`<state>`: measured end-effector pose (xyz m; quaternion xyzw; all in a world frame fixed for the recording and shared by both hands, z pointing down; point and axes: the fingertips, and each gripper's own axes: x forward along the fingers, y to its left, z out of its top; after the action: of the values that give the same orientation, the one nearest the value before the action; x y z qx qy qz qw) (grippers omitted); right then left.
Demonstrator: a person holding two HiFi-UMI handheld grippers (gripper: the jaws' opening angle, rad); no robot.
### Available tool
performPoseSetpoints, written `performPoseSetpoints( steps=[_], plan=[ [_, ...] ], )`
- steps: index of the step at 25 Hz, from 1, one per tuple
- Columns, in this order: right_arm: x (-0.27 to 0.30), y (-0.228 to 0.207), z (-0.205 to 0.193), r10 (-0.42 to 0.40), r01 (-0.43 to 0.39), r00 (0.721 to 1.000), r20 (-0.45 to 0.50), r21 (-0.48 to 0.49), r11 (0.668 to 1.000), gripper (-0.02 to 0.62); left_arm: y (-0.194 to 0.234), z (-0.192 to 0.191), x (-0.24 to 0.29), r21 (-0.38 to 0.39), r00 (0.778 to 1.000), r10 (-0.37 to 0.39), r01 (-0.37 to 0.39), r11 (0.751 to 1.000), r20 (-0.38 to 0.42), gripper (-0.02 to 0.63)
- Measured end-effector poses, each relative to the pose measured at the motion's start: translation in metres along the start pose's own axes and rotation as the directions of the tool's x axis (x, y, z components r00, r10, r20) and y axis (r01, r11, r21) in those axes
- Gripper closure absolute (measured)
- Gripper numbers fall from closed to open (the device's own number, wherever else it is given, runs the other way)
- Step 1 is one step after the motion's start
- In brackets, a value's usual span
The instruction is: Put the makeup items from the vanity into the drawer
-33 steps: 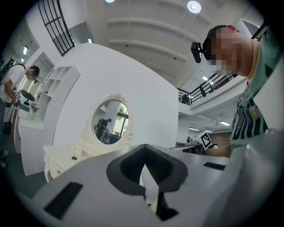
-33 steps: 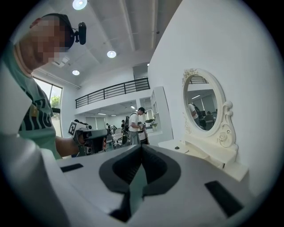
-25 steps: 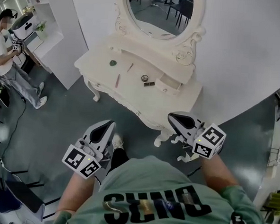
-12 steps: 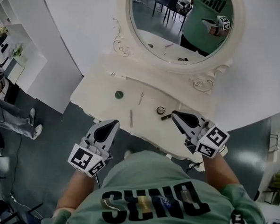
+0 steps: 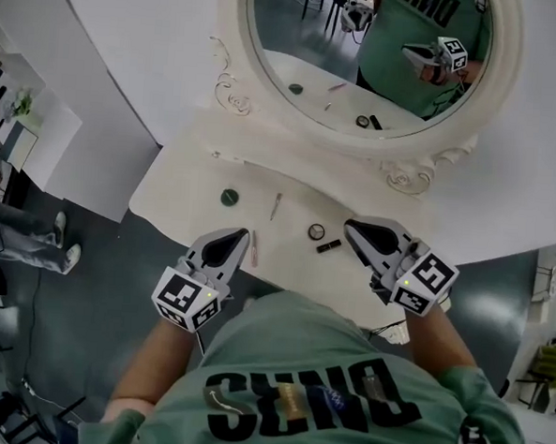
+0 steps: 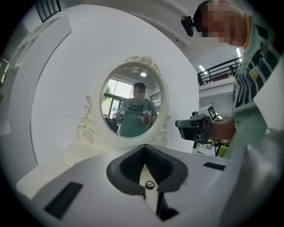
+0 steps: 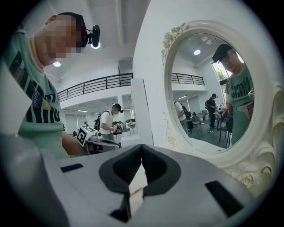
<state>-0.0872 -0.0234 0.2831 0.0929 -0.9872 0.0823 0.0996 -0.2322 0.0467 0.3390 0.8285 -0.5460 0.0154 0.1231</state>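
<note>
- While the cream carved table point(image 5: 167, 200) bears five cosmetics: one green round pot point(image 5: 229, 196), one beige stick point(image 5: 275, 205), one pink stick point(image 5: 254, 248), one round compact point(image 5: 316, 232), one dark tube point(image 5: 329, 247).
- Left claw point(image 5: 243, 233) and right claw point(image 5: 351, 225), both fully closed and empty, point at the oval mirror point(image 5: 289, 39).

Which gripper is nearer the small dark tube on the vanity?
Right. The right gripper is just right of the small dark tube; the left gripper is farther away, leftward.

Print on shirt point(image 5: 295, 400) not legible.
</note>
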Motion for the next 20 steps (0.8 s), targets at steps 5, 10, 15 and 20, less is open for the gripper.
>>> performPoseSetpoints(
  steps=[5, 10, 15, 20],
  plan=[
    [-0.008, -0.025, -0.017, 0.080, -0.080, 0.996, -0.026, 0.008, 0.997, 0.584, -0.005, -0.019, 0.043, -0.041, 0.997, 0.064, -0.066, 0.997, -0.049, 0.598],
    [-0.002, -0.034, -0.028, 0.130, -0.129, 0.991, -0.035, 0.032, 0.991, 0.584, -0.005, -0.032, 0.065, -0.032, 0.991, 0.089, -0.093, 0.995, -0.097, 0.598],
    [0.004, -0.040, -0.035, 0.144, -0.142, 0.989, -0.040, 0.055, 0.988, 0.584, 0.017, -0.064, 0.091, -0.048, 0.973, 0.101, -0.114, 0.992, -0.209, 0.488],
    [0.010, -0.049, -0.050, 0.139, -0.136, 0.989, -0.045, 0.074, 0.988, 0.584, 0.051, -0.121, 0.121, -0.023, 0.909, 0.131, -0.152, 0.988, -0.395, 0.440]
  ],
)
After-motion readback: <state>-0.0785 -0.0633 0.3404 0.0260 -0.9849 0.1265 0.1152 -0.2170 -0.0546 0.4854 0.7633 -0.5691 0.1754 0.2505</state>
